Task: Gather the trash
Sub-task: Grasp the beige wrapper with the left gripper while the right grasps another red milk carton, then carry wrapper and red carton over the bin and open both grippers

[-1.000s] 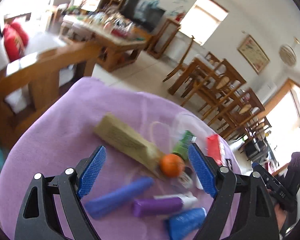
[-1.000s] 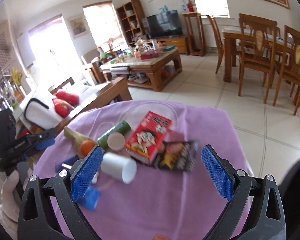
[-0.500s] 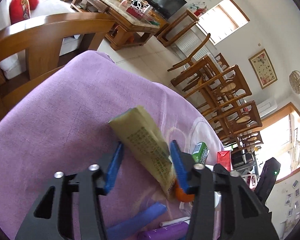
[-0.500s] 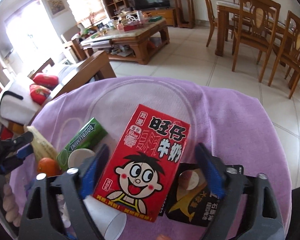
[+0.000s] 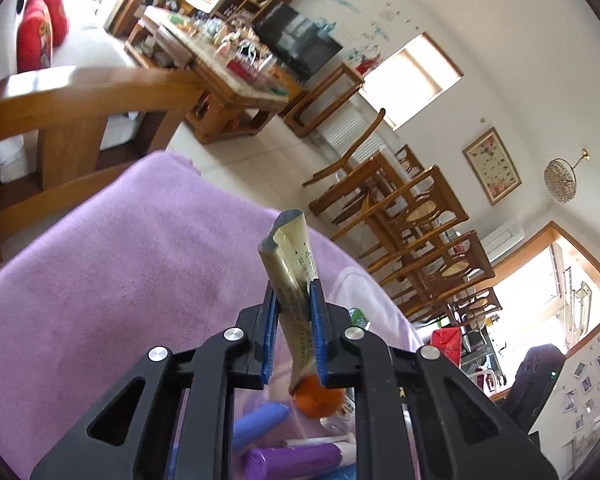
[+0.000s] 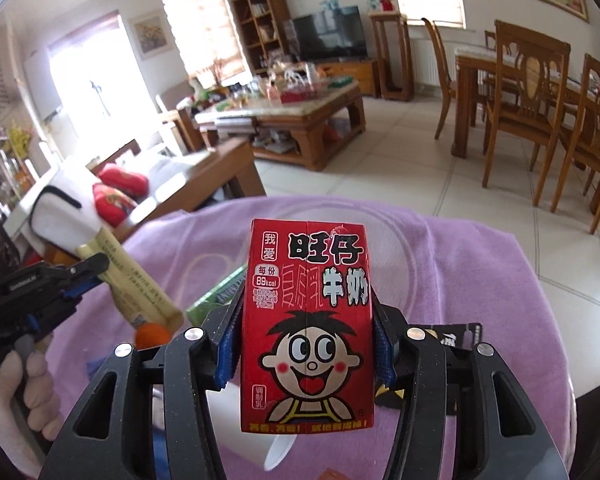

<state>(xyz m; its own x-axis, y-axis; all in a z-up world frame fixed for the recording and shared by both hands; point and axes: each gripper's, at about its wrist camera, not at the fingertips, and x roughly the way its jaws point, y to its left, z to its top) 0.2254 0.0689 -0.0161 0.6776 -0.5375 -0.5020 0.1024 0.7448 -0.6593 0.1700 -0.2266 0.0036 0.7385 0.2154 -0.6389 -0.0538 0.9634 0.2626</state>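
**Both grippers hold a piece of trash above the purple cloth**

The left gripper [image 5: 293,332] has its jaws pressed together on a long beige wrapper [image 5: 290,268]. The wrapper stands almost upright between the blue pads [image 5: 317,332], and its torn upper end rises well above the fingertips. In the right wrist view the same wrapper [image 6: 134,280] is seen tilted at the left side of the table, held clear of the cloth [image 6: 480,280].

The right gripper [image 6: 306,348] is clamped on a red milk carton [image 6: 308,320] (it shows a cartoon boy's face and Chinese letters). The carton is upright, and each blue pad touches one of its sides. It is raised above the middle of the table.

Other things lie on the cloth near the table's near edge. An orange ball [image 5: 318,394] is just under the lower end of the wrapper. A blue tube [image 5: 260,424] and a purple tube [image 5: 296,460] lie beside it. A green pack [image 6: 220,298] is partly hidden behind the carton, and a black packet [image 6: 456,344] lies behind the right gripper's fingers. Something white shows below the carton; I cannot tell what it is.
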